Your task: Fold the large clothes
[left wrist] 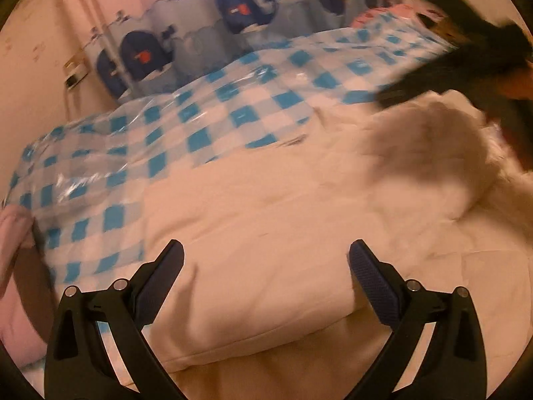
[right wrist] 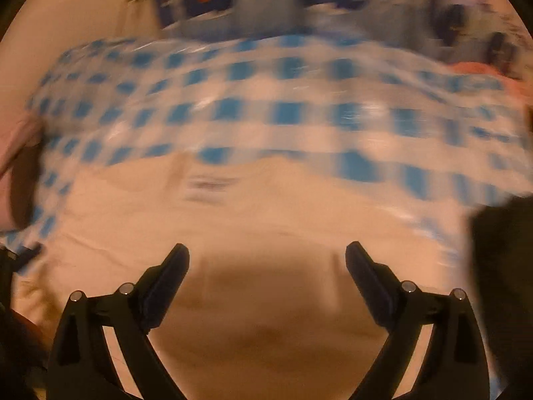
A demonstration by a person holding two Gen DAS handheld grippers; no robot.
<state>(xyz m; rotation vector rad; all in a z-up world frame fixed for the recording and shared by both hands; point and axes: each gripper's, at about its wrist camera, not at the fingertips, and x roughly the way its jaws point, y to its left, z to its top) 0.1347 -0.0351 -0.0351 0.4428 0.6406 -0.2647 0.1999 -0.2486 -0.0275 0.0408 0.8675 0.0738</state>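
Note:
A large cream-white padded garment (left wrist: 266, 233) lies spread on a blue-and-white checked cover (left wrist: 206, 126). My left gripper (left wrist: 266, 253) is open and empty just above the garment's folded near edge. In the left wrist view the right gripper (left wrist: 466, 66) shows as a dark blur at the upper right, above a fluffy white part (left wrist: 443, 153) of the garment. In the right wrist view my right gripper (right wrist: 266, 253) is open and empty over the cream garment (right wrist: 266, 233), casting a shadow on it. The right wrist view is blurred by motion.
The checked cover (right wrist: 283, 110) is under clear plastic. Behind it hangs a curtain with dark blue whales (left wrist: 240, 6). A pink wall with a socket (left wrist: 75, 73) is at left. Pink fabric (left wrist: 13, 233) lies at the left edge. A dark object (right wrist: 503, 266) is at right.

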